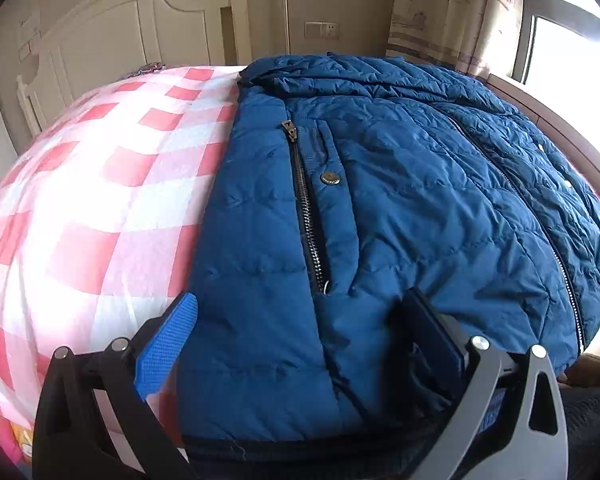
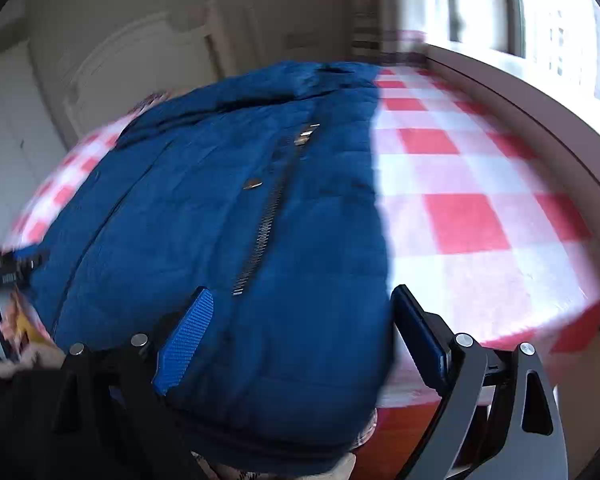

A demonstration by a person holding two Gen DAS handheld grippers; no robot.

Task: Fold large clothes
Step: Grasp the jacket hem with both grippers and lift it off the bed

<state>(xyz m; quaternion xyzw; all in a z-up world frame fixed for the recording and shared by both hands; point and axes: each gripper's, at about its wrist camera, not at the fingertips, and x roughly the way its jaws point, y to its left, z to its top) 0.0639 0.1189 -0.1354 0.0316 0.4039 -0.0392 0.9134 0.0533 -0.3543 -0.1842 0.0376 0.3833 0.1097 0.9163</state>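
Both grippers (image 1: 300, 320) (image 2: 304, 320) straddle the blue jacket (image 1: 380, 200), jaws wide.

Right wrist view motion-blurred, blue jacket (image 2: 228, 240) hem cut off below, headboard (image 2: 148, 64) smeared, window (image 1: 572, 40) overexposed

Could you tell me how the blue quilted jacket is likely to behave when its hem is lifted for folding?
The jacket looks puffy and creased, so it will probably drape limply and spring back rather than hold a fold. Its smooth shell may slide on the checked bedcover. It is likely light for its bulk.
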